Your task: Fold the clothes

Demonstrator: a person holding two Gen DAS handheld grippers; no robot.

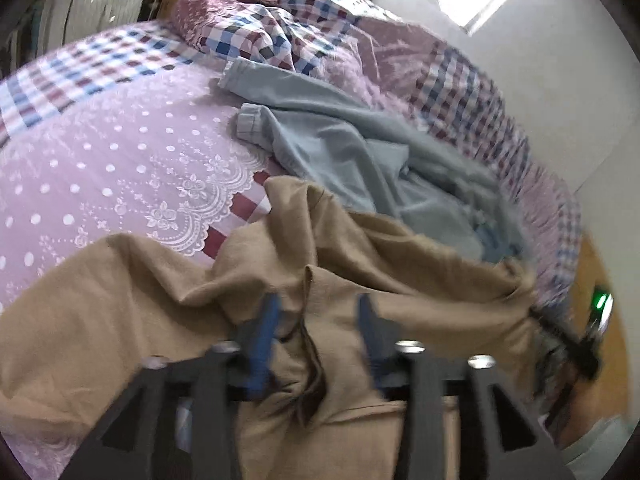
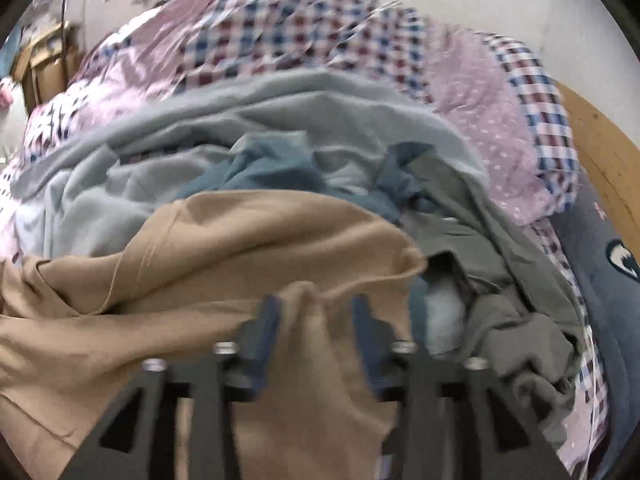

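Observation:
A tan garment (image 1: 160, 300) lies crumpled on the bed, stretched between my two grippers. My left gripper (image 1: 318, 304) has its blue-padded fingers (image 1: 266, 328) apart with a bunched fold of the tan cloth between them. My right gripper (image 2: 316, 306) also has tan cloth (image 2: 240, 240) between its spread fingers (image 2: 366, 324). The right gripper shows at the right edge of the left wrist view (image 1: 576, 344), gripping the garment's far end. Light blue trousers (image 1: 340, 140) lie behind the tan garment; they also show in the right wrist view (image 2: 160, 152).
The bed has a pink dotted and checked cover (image 1: 100, 152). A crumpled checked quilt (image 1: 280, 36) lies at the back. A grey-green garment (image 2: 500, 280) and teal cloth (image 2: 280, 160) are piled to the right. A dark blue item (image 2: 612, 260) and wooden floor (image 2: 600, 140) lie beyond.

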